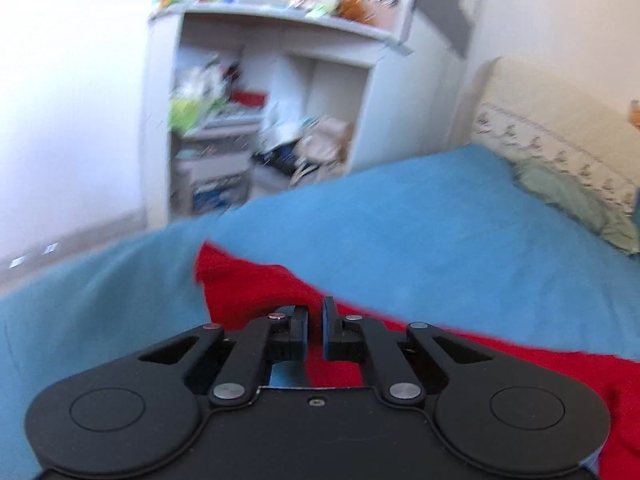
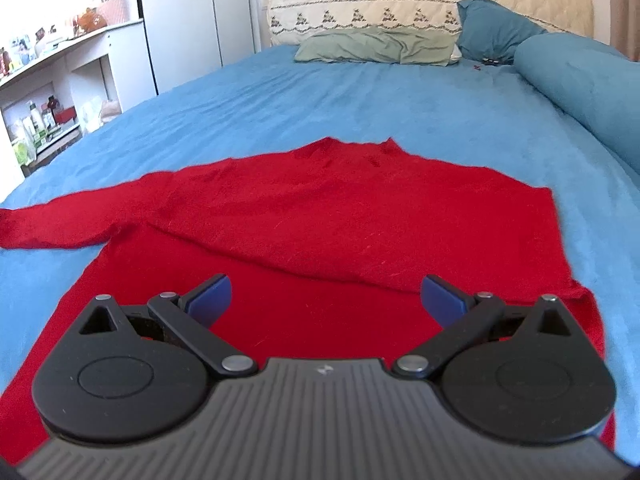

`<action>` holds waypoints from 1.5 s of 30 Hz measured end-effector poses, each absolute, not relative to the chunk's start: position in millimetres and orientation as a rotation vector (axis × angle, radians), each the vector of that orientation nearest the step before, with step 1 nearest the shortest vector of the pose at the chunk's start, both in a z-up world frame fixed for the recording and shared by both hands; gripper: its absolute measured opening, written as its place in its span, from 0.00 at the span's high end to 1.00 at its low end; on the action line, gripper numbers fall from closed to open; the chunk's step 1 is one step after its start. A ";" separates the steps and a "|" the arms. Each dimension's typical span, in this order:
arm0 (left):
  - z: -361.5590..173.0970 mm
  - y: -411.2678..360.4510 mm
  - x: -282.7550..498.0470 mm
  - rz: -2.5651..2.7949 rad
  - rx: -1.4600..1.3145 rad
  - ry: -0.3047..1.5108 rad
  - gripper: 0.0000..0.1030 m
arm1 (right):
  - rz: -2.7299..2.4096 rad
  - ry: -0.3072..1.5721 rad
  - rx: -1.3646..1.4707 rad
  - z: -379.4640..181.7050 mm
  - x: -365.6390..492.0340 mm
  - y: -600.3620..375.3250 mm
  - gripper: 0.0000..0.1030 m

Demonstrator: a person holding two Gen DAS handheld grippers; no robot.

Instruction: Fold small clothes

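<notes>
Red sweater (image 2: 340,208): soft, limp knit, likely light; pinch the free sleeve at 9 o'clock; right gripper (image 2: 325,294) spread wide, left gripper (image 1: 315,320) nearly closed, grip unclear.

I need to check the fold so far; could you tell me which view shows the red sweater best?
The right wrist view: the red sweater lies nearly whole on the blue bedspread, one sleeve folded across. The blurred left wrist view shows only part of it.

Daylight floods my view; the plain white wall (image 1: 72,100) blows out. My left camera smears the cluttered white shelf unit (image 1: 260,92). Right view stays sharp, with fisheye bending at the edges.
</notes>
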State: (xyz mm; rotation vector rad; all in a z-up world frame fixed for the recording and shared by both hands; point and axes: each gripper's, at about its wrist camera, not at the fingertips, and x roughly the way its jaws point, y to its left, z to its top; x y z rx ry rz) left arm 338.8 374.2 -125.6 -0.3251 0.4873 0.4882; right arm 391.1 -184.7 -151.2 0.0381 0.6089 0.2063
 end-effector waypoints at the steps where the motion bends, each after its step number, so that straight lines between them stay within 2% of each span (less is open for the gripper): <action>1: -115.3 364.5 341.2 0.462 -0.307 0.471 0.94 | 0.203 0.603 0.048 -148.1 390.0 -188.8 0.00; 8: -42.6 229.7 381.7 0.132 -0.117 0.366 0.94 | 0.167 0.562 0.103 -123.2 380.7 -222.7 0.00; 12: -34.9 114.6 402.0 -0.051 0.008 0.367 0.94 | 0.134 0.538 0.137 -115.9 374.0 -246.2 0.00; 18: -102.2 -9.1 429.0 -0.229 0.078 0.575 0.94 | 0.073 0.547 0.241 -119.5 368.4 -278.3 0.00; 23: -166.2 -36.1 431.0 -0.284 0.098 0.745 0.93 | 0.049 0.629 0.316 -135.9 377.5 -289.1 0.00; 24: -169.9 -40.4 425.7 -0.293 0.116 0.752 0.87 | 0.051 0.634 0.321 -137.6 378.6 -289.4 0.00; 26: -171.1 -40.2 418.8 -0.315 0.133 0.750 0.61 | 0.062 0.640 0.323 -139.0 380.8 -287.6 0.00; 27: -167.0 -37.3 414.5 -0.331 0.130 0.736 0.37 | 0.075 0.638 0.323 -138.6 381.3 -285.8 0.00; 28: -161.6 -32.6 408.3 -0.333 0.136 0.713 0.19 | 0.085 0.635 0.319 -137.2 381.9 -283.0 0.00; 29: -154.9 -28.2 400.1 -0.322 0.150 0.673 0.13 | 0.092 0.633 0.312 -134.8 382.9 -279.1 0.00; 30: -150.2 -18.5 390.4 -0.302 0.161 0.630 0.03 | 0.102 0.630 0.305 -132.5 383.7 -274.9 0.00; 33: -139.9 16.6 368.0 -0.262 0.144 0.564 0.00 | 0.143 0.634 0.250 -123.9 390.8 -254.1 0.00; 39: -157.2 85.2 358.5 -0.111 0.136 0.587 0.00 | 0.241 0.743 -0.006 -120.8 435.6 -170.4 0.00; 43: -170.4 112.5 364.1 -0.065 -0.009 0.601 0.00 | 0.266 0.789 -0.222 -137.0 468.5 -109.0 0.00; 45: -171.5 116.6 362.9 -0.094 -0.082 0.621 0.00 | 0.268 0.806 -0.289 -149.2 480.7 -89.2 0.10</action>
